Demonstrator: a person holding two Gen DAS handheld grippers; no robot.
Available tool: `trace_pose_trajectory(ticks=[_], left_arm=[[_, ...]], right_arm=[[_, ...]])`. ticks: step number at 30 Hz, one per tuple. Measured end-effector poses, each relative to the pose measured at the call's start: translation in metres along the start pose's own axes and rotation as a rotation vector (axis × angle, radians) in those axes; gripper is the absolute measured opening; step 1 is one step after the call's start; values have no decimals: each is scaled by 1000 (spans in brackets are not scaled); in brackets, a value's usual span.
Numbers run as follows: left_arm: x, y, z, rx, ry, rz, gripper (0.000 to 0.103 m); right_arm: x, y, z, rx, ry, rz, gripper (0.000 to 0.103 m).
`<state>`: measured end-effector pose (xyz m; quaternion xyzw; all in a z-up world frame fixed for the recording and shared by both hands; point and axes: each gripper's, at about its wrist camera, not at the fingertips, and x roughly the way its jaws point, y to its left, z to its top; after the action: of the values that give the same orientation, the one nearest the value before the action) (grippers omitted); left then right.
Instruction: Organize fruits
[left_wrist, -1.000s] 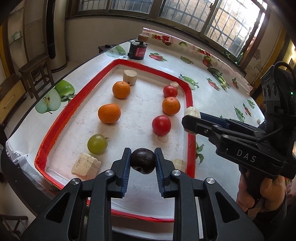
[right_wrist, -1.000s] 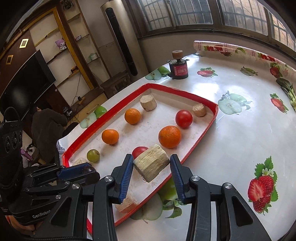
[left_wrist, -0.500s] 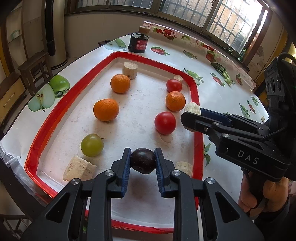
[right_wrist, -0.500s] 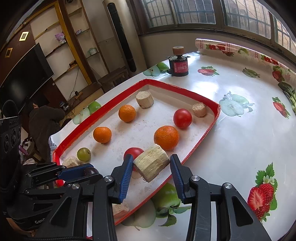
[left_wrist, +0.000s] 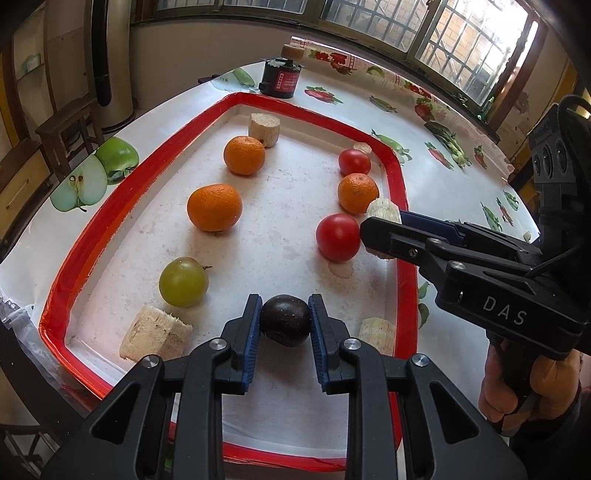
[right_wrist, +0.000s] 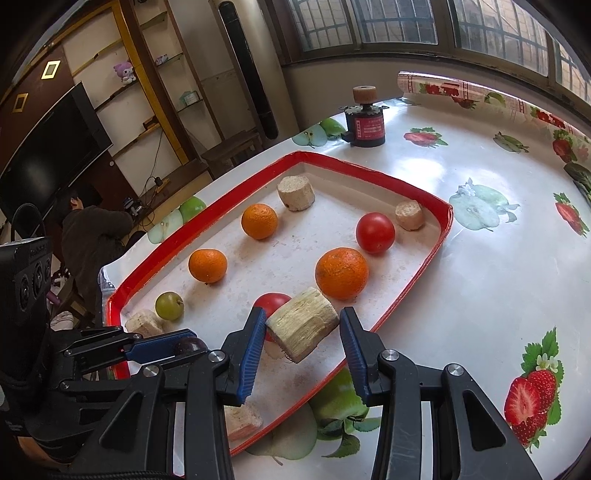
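Note:
My left gripper (left_wrist: 285, 325) is shut on a dark purple plum (left_wrist: 285, 320) above the near end of the red-rimmed tray (left_wrist: 92, 236). My right gripper (right_wrist: 303, 334) is shut on a pale cut stalk piece (right_wrist: 303, 328) held above the tray's right rim (right_wrist: 424, 269). In the tray lie three oranges (left_wrist: 214, 212) (left_wrist: 244, 155) (left_wrist: 358, 192), two tomatoes (left_wrist: 338, 237) (left_wrist: 354, 161), a green grape-like fruit (left_wrist: 183, 282) and several pale stalk pieces (left_wrist: 155, 338). The right gripper also shows in the left wrist view (left_wrist: 384, 232).
A black and red jar with a cork top (right_wrist: 365, 118) stands on the table beyond the tray. The fruit-print tablecloth (right_wrist: 498, 258) spreads to the right. A wooden stool (left_wrist: 70, 125) and a seated person (right_wrist: 92, 236) are off the table's left side.
Both grippers have moved a little forward over the tray, each still holding its piece. The fruit in the tray has not moved.

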<state>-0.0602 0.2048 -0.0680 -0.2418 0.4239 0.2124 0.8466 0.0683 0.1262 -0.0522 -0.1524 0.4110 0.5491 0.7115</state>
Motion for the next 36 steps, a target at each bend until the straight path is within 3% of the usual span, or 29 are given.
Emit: trace_pose_trajectory(ticks=[14, 16, 18, 29, 32, 36], left_arm=[[0, -1, 0, -8, 6, 9, 25], [-1, -1, 0, -12, 8, 7, 32], [-4, -2, -2, -11, -2, 25, 50], [-36, -6, -16, 26, -81, 57, 51], [-49, -6, -23, 37, -122, 78, 58], [-69, -5, -31, 52, -187, 96, 63]], right_arm=[[-4, -2, 0, 15, -11, 11, 45], [-7, -3, 1, 20, -19, 23, 47], [-11, -3, 2, 18, -30, 26, 47], [-37, -13, -4, 10, -71, 72, 64], [-48, -17, -8, -15, -89, 90, 68], [-64, -19, -12, -66, -119, 131, 82]])
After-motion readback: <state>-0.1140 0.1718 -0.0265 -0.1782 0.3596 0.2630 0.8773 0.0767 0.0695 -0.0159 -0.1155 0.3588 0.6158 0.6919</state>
